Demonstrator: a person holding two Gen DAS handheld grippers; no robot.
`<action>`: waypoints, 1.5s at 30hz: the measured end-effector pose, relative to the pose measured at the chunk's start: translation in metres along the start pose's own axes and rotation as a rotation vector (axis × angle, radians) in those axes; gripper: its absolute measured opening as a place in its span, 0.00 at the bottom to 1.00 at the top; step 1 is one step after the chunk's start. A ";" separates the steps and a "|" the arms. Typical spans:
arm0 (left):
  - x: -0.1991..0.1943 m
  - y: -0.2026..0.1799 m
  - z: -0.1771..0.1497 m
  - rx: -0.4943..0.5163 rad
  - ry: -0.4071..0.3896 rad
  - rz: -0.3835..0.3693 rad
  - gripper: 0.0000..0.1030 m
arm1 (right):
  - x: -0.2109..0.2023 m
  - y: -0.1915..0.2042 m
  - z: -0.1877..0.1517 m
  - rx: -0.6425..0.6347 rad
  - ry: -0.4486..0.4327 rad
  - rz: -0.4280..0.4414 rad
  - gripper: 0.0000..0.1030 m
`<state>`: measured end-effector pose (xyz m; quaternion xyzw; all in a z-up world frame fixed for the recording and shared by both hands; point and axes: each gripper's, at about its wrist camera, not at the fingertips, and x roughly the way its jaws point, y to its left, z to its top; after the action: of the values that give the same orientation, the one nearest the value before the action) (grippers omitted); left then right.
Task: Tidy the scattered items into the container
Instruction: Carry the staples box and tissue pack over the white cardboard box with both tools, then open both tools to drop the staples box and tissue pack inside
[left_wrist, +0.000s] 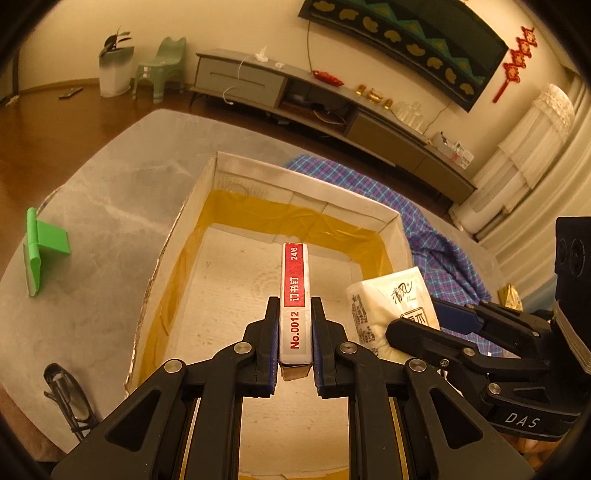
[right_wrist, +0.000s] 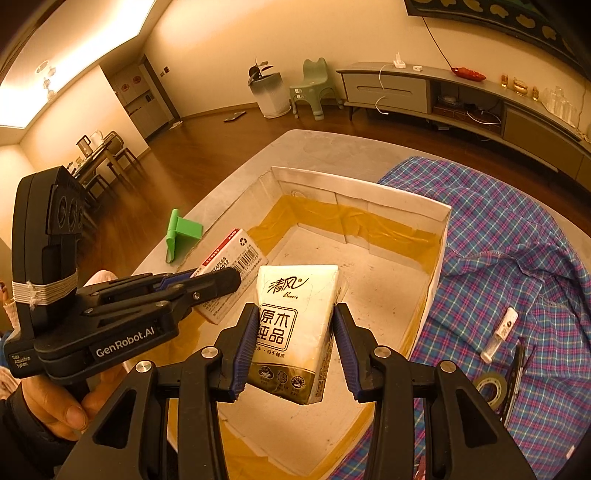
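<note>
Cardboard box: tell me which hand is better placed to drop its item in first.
Probably the left. The left gripper holds the staple box over the middle of the cardboard box. The right gripper holds the tissue pack nearer the right wall, so it can follow.

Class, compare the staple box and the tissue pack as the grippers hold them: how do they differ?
The staple box is a slim, hard red-and-white carton; the tissue pack is a wider, soft cream wrapper. The left gripper clamps the box nearly shut; the right gripper stands wider around the pack. Both hang over the open container.
</note>
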<state>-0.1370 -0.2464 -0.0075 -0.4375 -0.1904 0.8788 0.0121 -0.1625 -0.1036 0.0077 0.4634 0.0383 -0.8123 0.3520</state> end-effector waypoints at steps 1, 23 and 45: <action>0.003 0.001 0.002 -0.006 0.009 0.000 0.15 | 0.003 -0.001 0.002 -0.001 0.006 -0.003 0.42; 0.067 0.024 0.027 -0.098 0.150 0.037 0.15 | 0.068 -0.020 0.049 -0.073 0.153 -0.115 0.42; 0.094 0.024 0.035 -0.065 0.157 0.164 0.34 | 0.100 -0.026 0.060 -0.175 0.263 -0.309 0.50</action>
<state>-0.2185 -0.2626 -0.0689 -0.5191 -0.1809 0.8332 -0.0592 -0.2543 -0.1611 -0.0429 0.5219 0.2247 -0.7827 0.2542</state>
